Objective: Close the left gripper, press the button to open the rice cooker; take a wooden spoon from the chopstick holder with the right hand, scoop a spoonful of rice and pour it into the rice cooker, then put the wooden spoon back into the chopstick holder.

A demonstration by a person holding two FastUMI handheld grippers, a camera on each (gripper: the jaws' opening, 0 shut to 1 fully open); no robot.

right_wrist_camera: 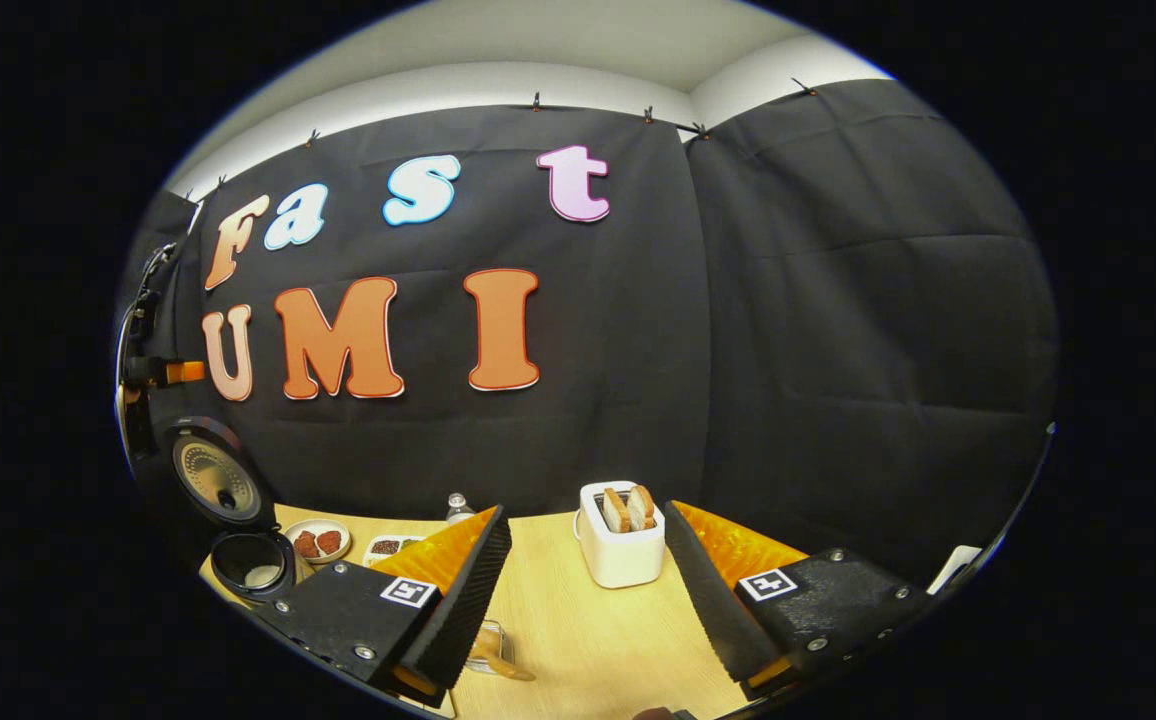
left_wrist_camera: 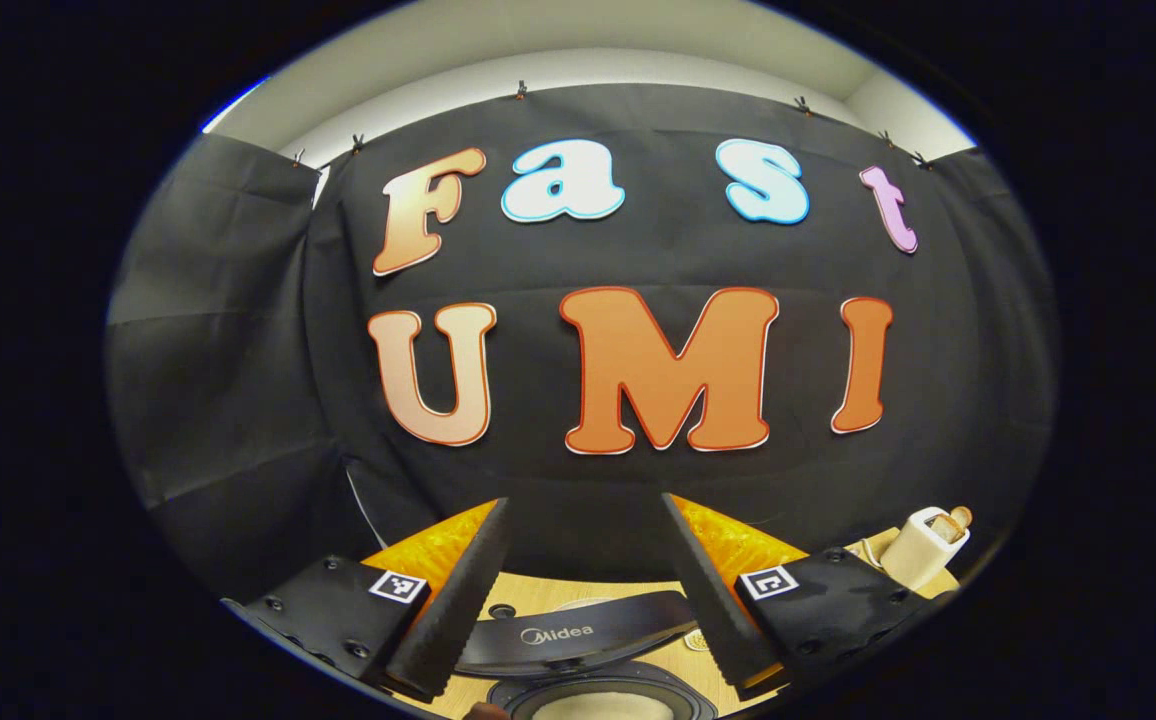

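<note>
Left gripper (left_wrist_camera: 586,590) raised above the rice cooker (left_wrist_camera: 598,690), jaws spread wide and holding nothing. Cooker lid (left_wrist_camera: 578,632) up, seen edge-on between and just below the jaws; open pot rim beneath it at the bottom edge of the left gripper view. Toaster (left_wrist_camera: 923,548) with bread, off beyond the right jaw on the tabletop (left_wrist_camera: 538,592).

Right gripper (right_wrist_camera: 586,590) over the tabletop (right_wrist_camera: 588,630), jaws likewise wide apart and empty. Toaster (right_wrist_camera: 621,548) with two slices standing upright between the jaws, farther ahead. Rice cooker (right_wrist_camera: 243,530) well off to the left of the left jaw, lid (right_wrist_camera: 216,478) swung up, pot open. Small dish (right_wrist_camera: 317,541) and tray (right_wrist_camera: 386,547) between cooker and left jaw. Clear container (right_wrist_camera: 490,645) with a wooden spoon end (right_wrist_camera: 506,668) just beside the left jaw, partly hidden by it.
</note>
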